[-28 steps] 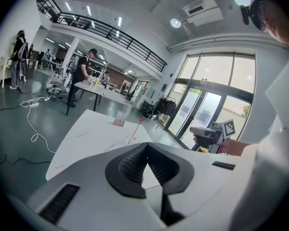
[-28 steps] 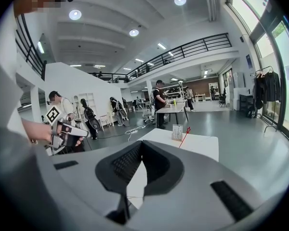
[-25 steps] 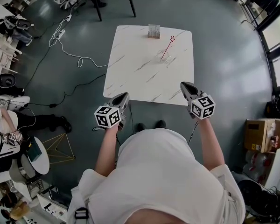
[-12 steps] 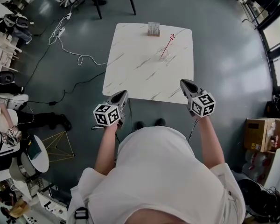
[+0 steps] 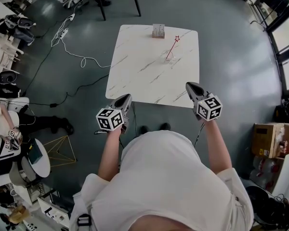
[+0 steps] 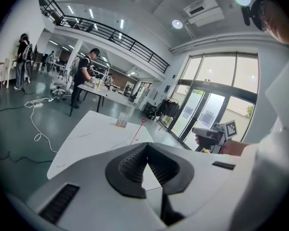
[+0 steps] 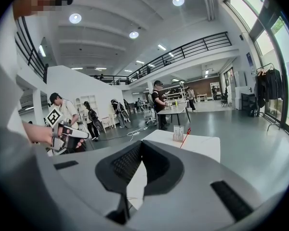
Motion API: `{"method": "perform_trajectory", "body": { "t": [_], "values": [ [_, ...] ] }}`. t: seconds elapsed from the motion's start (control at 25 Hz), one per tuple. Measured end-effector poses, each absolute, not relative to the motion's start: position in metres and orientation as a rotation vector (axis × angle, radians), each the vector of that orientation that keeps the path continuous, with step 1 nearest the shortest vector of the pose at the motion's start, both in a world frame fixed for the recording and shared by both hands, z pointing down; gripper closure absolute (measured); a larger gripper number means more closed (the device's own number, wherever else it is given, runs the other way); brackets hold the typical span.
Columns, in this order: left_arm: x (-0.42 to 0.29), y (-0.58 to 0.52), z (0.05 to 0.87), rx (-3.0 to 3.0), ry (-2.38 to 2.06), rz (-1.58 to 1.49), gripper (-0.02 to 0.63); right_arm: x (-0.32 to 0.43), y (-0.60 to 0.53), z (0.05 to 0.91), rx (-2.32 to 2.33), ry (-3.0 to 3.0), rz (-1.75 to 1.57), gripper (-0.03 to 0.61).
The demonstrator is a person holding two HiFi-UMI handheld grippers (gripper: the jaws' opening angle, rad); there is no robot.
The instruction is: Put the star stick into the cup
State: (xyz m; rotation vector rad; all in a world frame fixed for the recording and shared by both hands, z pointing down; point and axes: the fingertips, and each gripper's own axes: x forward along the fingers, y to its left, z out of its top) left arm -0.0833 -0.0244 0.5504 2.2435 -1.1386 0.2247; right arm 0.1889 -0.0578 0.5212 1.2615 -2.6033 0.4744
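Observation:
The red star stick (image 5: pixel 173 47) leans in a clear cup (image 5: pixel 169 57) toward the far right of the white marbled table (image 5: pixel 135 76). My left gripper (image 5: pixel 126 98) hovers at the table's near edge on the left, jaws shut and empty. At the near right corner my right gripper (image 5: pixel 189 86) is also shut with nothing in it. Both stay well short of the cup. In the left gripper view the star stick (image 6: pixel 137 131) shows beyond the left gripper (image 6: pixel 145 146). The right gripper view has the star stick (image 7: pixel 185 137) past the right gripper (image 7: pixel 142 143).
A small clear holder (image 5: pixel 158 31) stands at the table's far edge, just left of the stick. A white cable (image 5: pixel 70 52) runs over the floor to the left. Cardboard boxes (image 5: pixel 269 138) sit at the right. People stand at desks (image 7: pixel 173 110) farther back.
Both grippers stay shut at the near edge, almost where they were. The stick stays in the cup; the head view has shifted slightly.

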Motion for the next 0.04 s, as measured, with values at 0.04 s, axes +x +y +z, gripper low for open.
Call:
{"method": "perform_trajectory", "body": {
  "t": [0.04],
  "values": [
    [-0.0838,-0.0237,0.5507,2.243,-1.140,0.224,0.600,0.1888,-0.0571,0.5215,1.262,-2.604,0.475,0.554]
  ]
}}
